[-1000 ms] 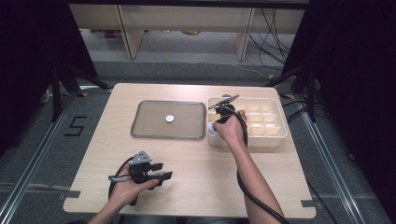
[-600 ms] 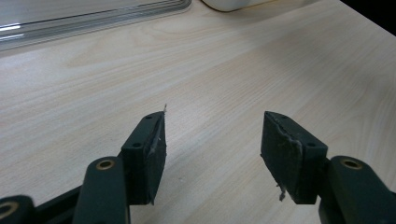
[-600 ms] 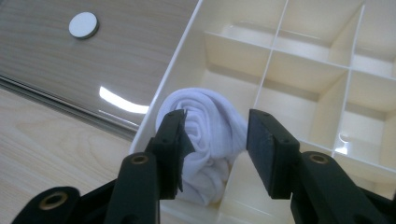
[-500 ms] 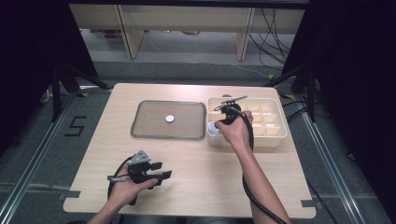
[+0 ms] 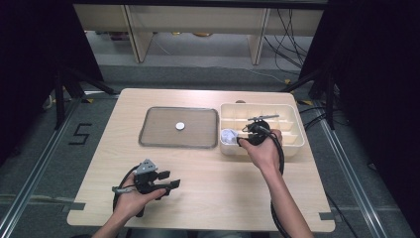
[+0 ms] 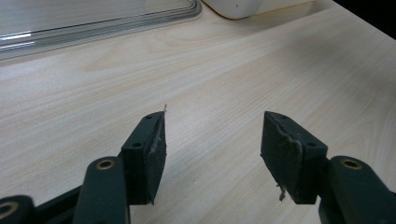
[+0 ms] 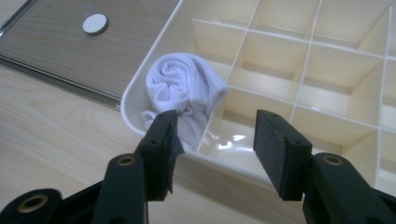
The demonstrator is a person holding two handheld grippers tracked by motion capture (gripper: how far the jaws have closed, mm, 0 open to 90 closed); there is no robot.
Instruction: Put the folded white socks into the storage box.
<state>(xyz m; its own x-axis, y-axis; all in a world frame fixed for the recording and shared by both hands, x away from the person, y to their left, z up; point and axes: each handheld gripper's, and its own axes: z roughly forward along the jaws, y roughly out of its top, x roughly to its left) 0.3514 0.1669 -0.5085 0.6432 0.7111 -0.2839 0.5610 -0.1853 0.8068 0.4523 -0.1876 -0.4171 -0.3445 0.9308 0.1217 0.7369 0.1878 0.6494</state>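
Note:
A rolled white cloth (image 7: 184,91) lies in the near left compartment of the cream divided box (image 7: 299,60); from above the cloth (image 5: 229,136) shows at the box's (image 5: 292,116) left end. My right gripper (image 7: 215,140) hovers at the box's front wall, open, its jaws having just been opening with nothing between them; the cloth sits just beyond the left jaw. In the high view the right gripper (image 5: 242,138) is held over the box's front left part. My left gripper (image 6: 212,140) stands open over bare tabletop, resting near the front edge (image 5: 166,186).
A flat grey tray (image 5: 198,141) lies left of the box with a small white disc (image 5: 180,126) on it; the disc (image 7: 95,23) is also in the right gripper view. The other box compartments look bare. Light wooden tabletop (image 5: 213,178) spreads between the two hands.
The right hand has drawn back toward the box's front wall, leaving the white cloth in the left compartment. The left hand has stayed where it was.

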